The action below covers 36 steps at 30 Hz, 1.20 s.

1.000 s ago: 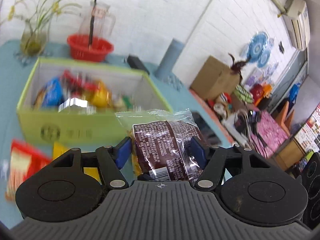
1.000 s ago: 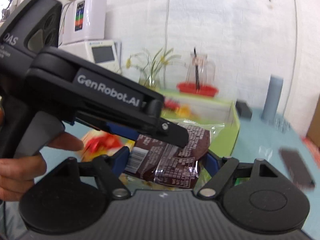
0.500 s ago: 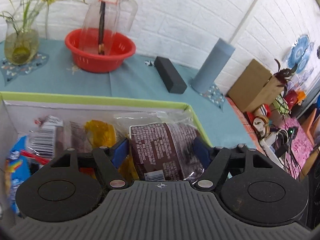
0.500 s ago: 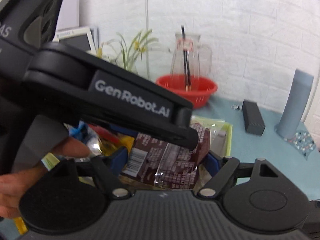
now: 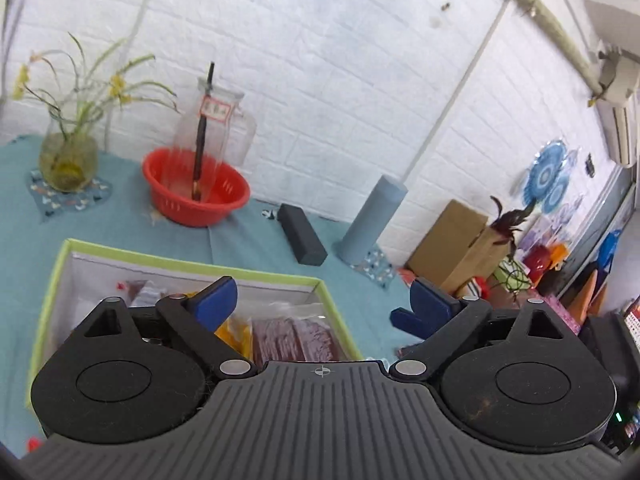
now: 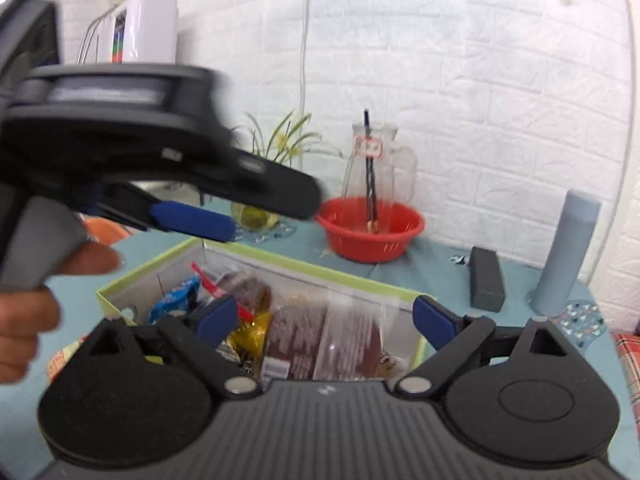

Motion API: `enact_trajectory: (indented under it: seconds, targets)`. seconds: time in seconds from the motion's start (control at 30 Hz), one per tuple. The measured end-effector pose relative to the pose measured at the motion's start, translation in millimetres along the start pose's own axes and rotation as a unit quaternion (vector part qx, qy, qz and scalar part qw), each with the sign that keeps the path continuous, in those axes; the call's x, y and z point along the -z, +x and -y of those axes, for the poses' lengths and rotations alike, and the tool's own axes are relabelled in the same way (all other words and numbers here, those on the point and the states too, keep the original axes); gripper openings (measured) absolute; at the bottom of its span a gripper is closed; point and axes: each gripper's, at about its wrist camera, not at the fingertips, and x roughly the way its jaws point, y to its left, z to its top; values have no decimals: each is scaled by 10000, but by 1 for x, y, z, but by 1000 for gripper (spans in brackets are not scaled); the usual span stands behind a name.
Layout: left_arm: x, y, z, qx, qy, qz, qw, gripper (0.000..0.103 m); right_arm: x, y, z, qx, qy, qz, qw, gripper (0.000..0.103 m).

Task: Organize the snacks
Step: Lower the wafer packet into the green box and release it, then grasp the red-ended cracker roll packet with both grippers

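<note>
Progress: several snacks already lie in the green-rimmed box point(image 6: 136, 280); at least one packet point(image 6: 60, 356) lies outside it, by its left wall, so sorting looks unfinished.
Table: teal cloth point(image 5: 248, 240), box in the middle, red basin point(image 5: 196, 192) nearer the back edge.
Brown packet point(image 6: 320, 340): clear wrap, dark brown with white print, resting inside the box against its right wall.
Left gripper point(image 5: 320, 304): blue fingers spread wide, empty, above the box's right corner.
Right gripper point(image 6: 324, 320): fingers apart, nothing held, over the box.
</note>
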Motion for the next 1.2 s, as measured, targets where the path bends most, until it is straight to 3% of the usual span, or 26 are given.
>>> enact_trajectory:
  seconds: [0.17, 0.3, 0.4, 0.47, 0.63, 0.8, 0.83, 0.97, 1.2]
  targets:
    - [45, -47, 0, 120, 83, -81, 9999, 88, 32, -42, -7, 26, 8, -330, 9995, 94]
    - [99, -36, 1, 439, 2, -830, 9956, 84, 80, -71, -20, 407, 185, -754, 9962, 94]
    - [126, -15, 8, 422, 69, -1425, 9889, 81, 119, -94, -23, 544, 822, -906, 9910, 94]
    - [137, -4, 15, 493, 247, -1667, 9845, 81, 140, -106, -31, 406, 1218, -1021, 9865, 94]
    - [149, 28, 38, 692, 871, -2220, 9687, 76, 156, -106, -62, 210, 1067, -1245, 9862, 94]
    - [161, 54, 50, 852, 1367, -2947, 9419, 51, 149, -81, -61, 152, 781, -1545, 9848, 94]
    - [165, 53, 51, 870, 1457, -3011, 9384, 50, 147, -80, -63, 92, 735, -1551, 9851, 94]
    - [177, 34, 42, 926, 1185, -2976, 9428, 48, 147, -81, -78, -167, 533, -1581, 9858, 94]
    - [204, -36, 20, 737, 580, -2628, 9603, 56, 152, -102, -126, -708, 62, -1544, 9855, 95]
